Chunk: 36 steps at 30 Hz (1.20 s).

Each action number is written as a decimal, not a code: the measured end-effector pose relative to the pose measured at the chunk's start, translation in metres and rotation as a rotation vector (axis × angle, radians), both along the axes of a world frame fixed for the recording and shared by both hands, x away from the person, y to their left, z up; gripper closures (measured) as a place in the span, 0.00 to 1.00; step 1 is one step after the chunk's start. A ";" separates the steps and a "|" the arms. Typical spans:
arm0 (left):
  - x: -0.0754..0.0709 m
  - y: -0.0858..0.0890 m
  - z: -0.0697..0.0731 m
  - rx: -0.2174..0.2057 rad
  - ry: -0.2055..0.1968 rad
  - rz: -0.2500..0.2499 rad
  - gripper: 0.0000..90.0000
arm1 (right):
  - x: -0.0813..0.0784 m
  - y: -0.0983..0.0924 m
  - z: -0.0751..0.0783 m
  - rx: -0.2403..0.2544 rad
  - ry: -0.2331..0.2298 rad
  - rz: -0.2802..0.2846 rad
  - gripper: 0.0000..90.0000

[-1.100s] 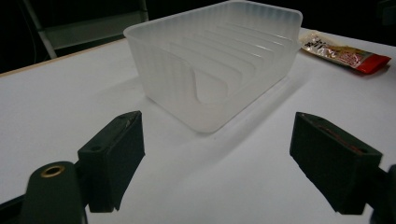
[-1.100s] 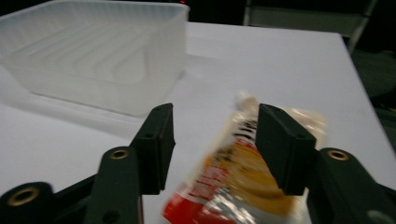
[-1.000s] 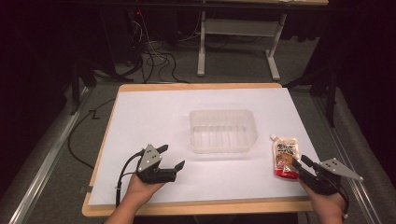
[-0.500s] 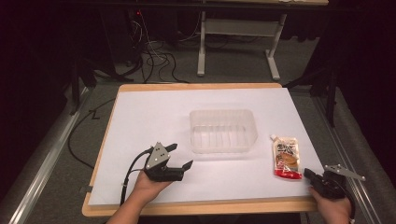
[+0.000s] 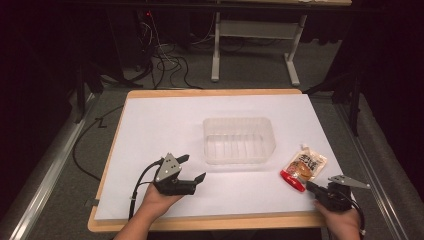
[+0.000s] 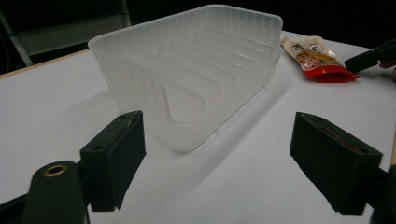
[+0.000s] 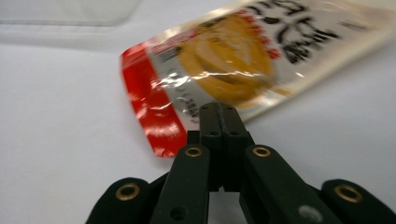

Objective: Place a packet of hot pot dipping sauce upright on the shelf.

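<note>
A clear ribbed plastic tray (image 5: 239,121) stands empty at the middle of the white sheet. To its right lies a flat food pouch (image 5: 303,166) with a red end and a picture of golden rings. My right gripper (image 5: 310,186) sits low near the table's front edge. Its jaws are shut together with nothing between them, and the tips rest just short of the pouch's red end (image 7: 154,112). My left gripper (image 5: 195,167) is held open left of the tray's front. In the left gripper view its jaws frame the tray's near corner (image 6: 140,84) from a short way off.
The white sheet (image 5: 165,125) covers a wooden table top (image 5: 210,222) whose front edge runs just below both hands. Cables and a desk frame (image 5: 217,50) lie on the dark floor beyond. Bare sheet stretches left of and behind the tray.
My right gripper has drawn back from beside the pouch toward the front edge, sunk lower, and its jaws have shut. The left gripper has shifted slightly right, toward the tray.
</note>
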State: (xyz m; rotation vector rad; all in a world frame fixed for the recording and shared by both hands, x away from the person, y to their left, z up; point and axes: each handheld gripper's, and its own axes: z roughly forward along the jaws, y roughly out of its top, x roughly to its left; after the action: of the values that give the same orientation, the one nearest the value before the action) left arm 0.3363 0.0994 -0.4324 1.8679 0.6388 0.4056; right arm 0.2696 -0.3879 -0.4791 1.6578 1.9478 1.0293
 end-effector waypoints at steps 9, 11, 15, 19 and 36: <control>-0.002 0.004 -0.001 0.010 0.000 0.003 0.21 | 0.009 0.037 0.004 -0.064 -0.022 0.129 1.00; -0.004 0.006 -0.001 0.009 0.000 0.009 0.21 | 0.010 0.036 0.007 -0.055 -0.041 0.124 1.00; -0.006 0.013 -0.002 0.014 0.003 0.027 0.21 | 0.015 0.028 0.011 -0.045 -0.065 0.097 0.94; -0.011 0.021 -0.003 0.028 -0.001 0.049 0.21 | 0.022 0.014 0.016 -0.018 -0.099 0.049 0.83; -0.024 0.047 -0.006 0.056 0.023 0.113 0.21 | 0.049 -0.038 0.019 0.054 -0.142 -0.152 0.62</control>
State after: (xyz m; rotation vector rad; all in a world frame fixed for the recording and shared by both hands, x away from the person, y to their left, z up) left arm 0.3121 0.1468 -0.4382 1.8972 0.7578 0.4799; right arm 0.3183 -0.4255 -0.4597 1.6825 1.6908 1.1166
